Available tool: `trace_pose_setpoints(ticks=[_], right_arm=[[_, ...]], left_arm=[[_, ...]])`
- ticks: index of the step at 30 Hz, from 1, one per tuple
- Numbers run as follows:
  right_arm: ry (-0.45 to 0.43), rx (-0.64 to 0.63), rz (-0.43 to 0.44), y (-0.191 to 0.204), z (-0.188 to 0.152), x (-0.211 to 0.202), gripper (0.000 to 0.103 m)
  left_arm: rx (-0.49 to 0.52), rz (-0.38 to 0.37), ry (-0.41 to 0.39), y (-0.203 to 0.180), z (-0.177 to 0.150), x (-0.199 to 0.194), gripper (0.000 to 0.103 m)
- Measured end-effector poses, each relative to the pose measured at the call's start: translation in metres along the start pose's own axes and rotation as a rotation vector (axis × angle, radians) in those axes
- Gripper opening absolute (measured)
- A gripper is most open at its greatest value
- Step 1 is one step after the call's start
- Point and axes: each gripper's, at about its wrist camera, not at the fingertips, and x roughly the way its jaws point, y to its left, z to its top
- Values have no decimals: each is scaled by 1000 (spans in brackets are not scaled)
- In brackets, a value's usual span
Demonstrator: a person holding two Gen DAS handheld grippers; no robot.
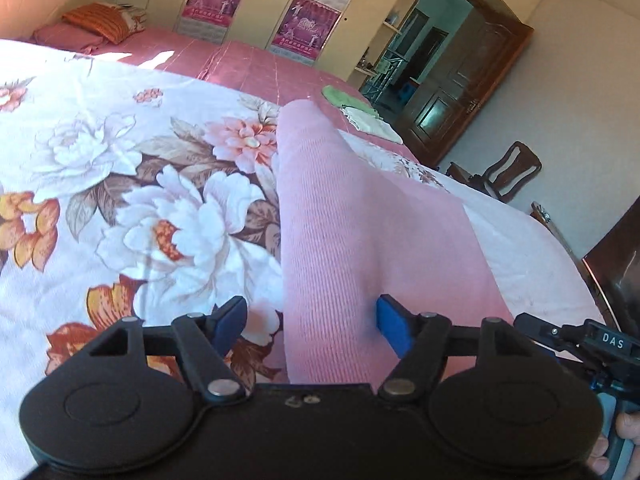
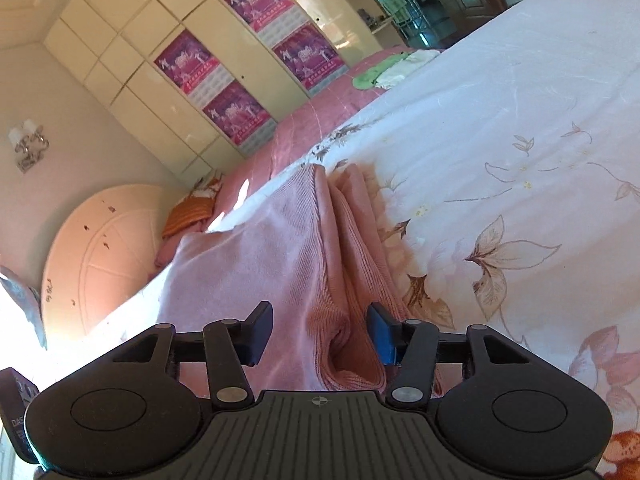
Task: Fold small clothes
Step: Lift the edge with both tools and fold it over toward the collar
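Note:
A pink ribbed knit garment [image 1: 352, 220] lies stretched lengthwise on the floral bedspread [image 1: 120, 160]. My left gripper [image 1: 313, 326] hovers open over its near end. The garment's left edge runs between the fingers, the left finger [image 1: 232, 322] is over the bedspread and the right finger [image 1: 394, 328] is over the cloth. In the right wrist view the garment [image 2: 280, 248] shows folded layers with a raised fold. My right gripper [image 2: 320, 332] stands open astride that fold at the near end, with a gap at the left pad.
Green and white cloths [image 1: 360, 112] lie at the bed's far corner on the pink sheet [image 1: 240, 64]. An orange pillow [image 1: 100, 20] sits by the headboard [image 2: 92, 256]. Wardrobe doors with posters [image 1: 304, 20] stand behind, and a wooden chair [image 1: 508, 172] and a door [image 1: 460, 100] to the right.

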Motion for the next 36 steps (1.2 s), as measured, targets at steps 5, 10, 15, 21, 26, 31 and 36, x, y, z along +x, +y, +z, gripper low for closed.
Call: trace_pose_setpoints(ticks=[5, 10, 15, 21, 26, 31, 36], right_arm=[[52, -68, 2, 3, 12, 24, 49], [76, -168, 4, 12, 20, 46, 49], [128, -284, -17, 22, 20, 64, 15], [83, -363, -24, 28, 20, 51, 8], [39, -340, -38, 16, 27, 33, 8], [84, -250, -28, -8, 24, 45, 8], [13, -215, -17, -7, 37, 37, 11]], left_arm=[[0, -4, -2, 2, -8, 0, 76], [31, 3, 7, 2, -7, 1, 77], [76, 4, -64, -1, 6, -5, 76], [47, -35, -8, 0, 17, 15, 70], [138, -52, 2, -30, 15, 25, 74], [118, -52, 45, -25, 8, 37, 76], [103, -54, -41, -17, 17, 14, 70]])
